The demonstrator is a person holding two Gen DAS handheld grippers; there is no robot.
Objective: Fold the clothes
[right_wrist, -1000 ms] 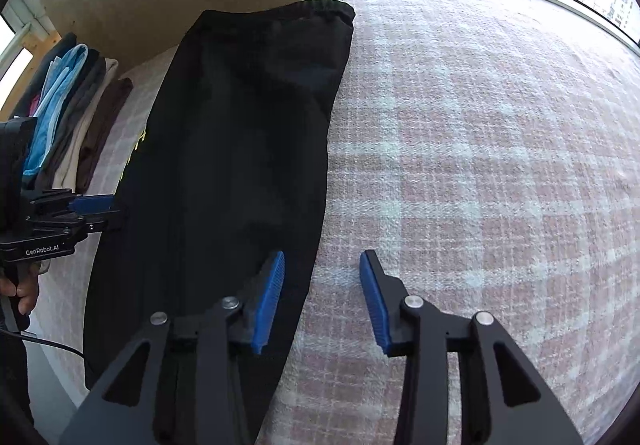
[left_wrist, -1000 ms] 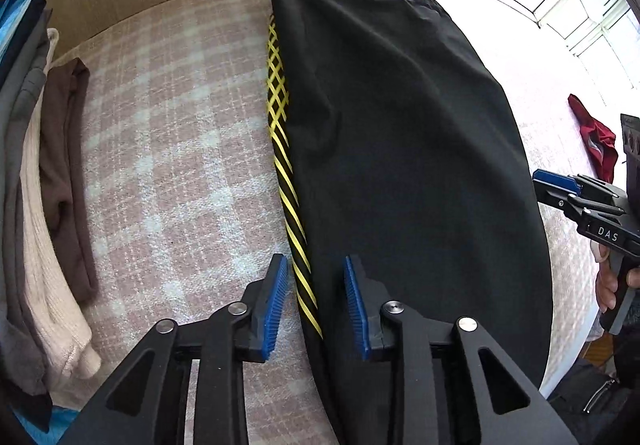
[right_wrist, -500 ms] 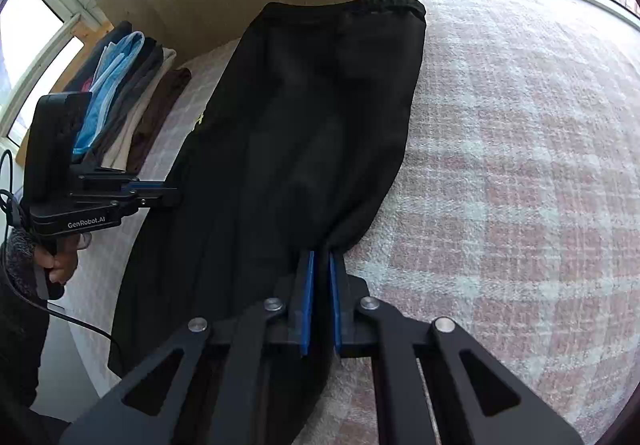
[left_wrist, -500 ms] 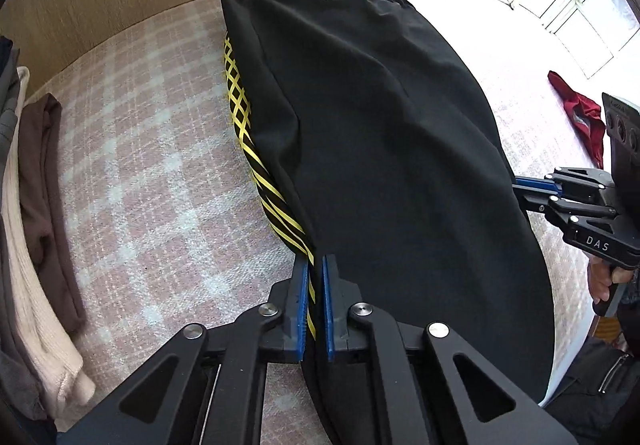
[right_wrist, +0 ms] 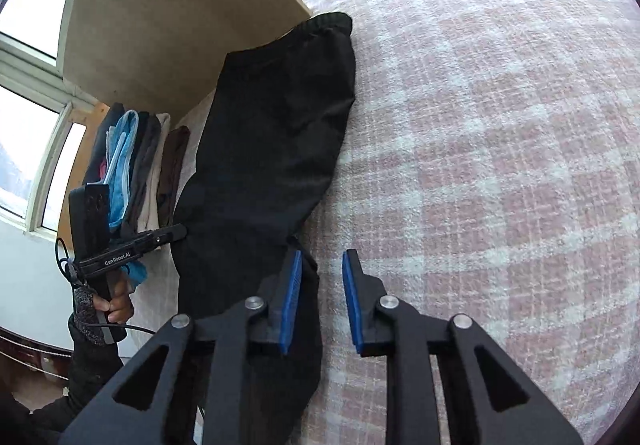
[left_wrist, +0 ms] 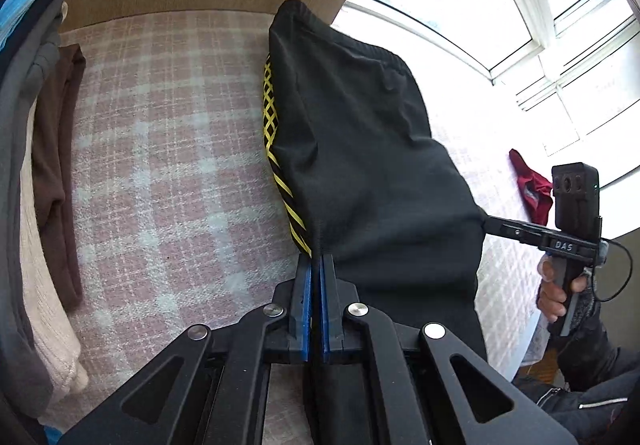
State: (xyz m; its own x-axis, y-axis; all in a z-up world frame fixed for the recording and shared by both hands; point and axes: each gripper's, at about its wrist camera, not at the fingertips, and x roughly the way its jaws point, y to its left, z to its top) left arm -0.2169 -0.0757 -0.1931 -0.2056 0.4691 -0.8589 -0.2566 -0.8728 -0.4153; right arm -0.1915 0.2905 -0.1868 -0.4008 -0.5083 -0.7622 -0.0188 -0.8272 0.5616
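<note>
Far to the left of the left tongs (left_wrist: 315, 297) sits a pile of folded clothes, blue, grey, cream and brown (left_wrist: 40, 173). The left tongs are pressed together, pinching the edge of the black trousers with a yellow criss-cross stripe (left_wrist: 360, 165), lifted off the pink checked blanket (left_wrist: 168, 165). The right tongs (right_wrist: 319, 299) are spread apart, with the trousers' edge beside their left finger. A small dark red cloth (left_wrist: 530, 185) lies behind them.
</note>
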